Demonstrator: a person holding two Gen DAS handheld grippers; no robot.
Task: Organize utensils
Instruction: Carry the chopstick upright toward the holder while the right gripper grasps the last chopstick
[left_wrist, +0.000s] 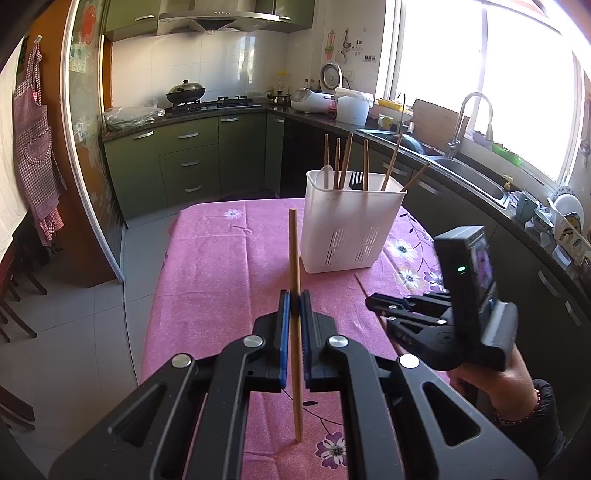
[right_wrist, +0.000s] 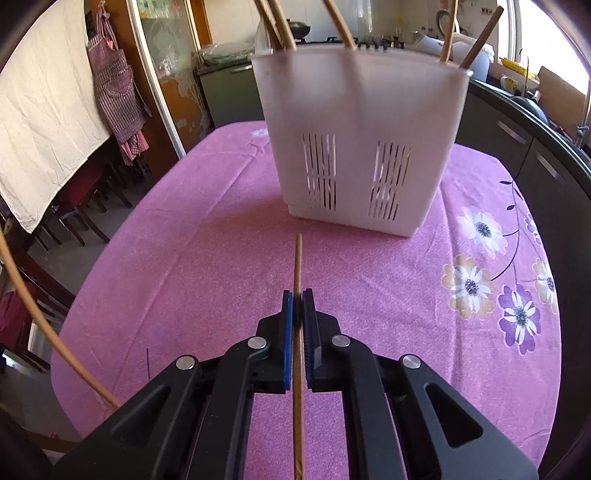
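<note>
Left gripper (left_wrist: 294, 295): clamped on a wooden chopstick (left_wrist: 294, 258), which stands nearly upright between the blue pads, its lower tip close over the pink tablecloth (left_wrist: 221, 258). Carry it with the tip-down attitude kept, so it can drop straight into the holder.

White utensil holder (left_wrist: 347, 225): stands on the cloth ahead of both grippers, slotted wall facing them. Several chopsticks, a pale spoon (left_wrist: 326, 176) and a dark slotted utensil (left_wrist: 355, 181) already lean inside. Aim for a free gap at the rim rather than onto the leaning handles.

Right gripper (right_wrist: 297, 295): closed on a second chopstick (right_wrist: 297, 258), which runs lengthwise between the pads and points toward the holder. It appears just clear of the cloth. Judged step: lift, then deliver. Raise it above the rim before moving forward, tilt the far end down over the opening, and loosen the jaws only once the tip is inside.

Hand (left_wrist: 491, 380): grips the right tool's handle, at the right edge of the left view.
</note>
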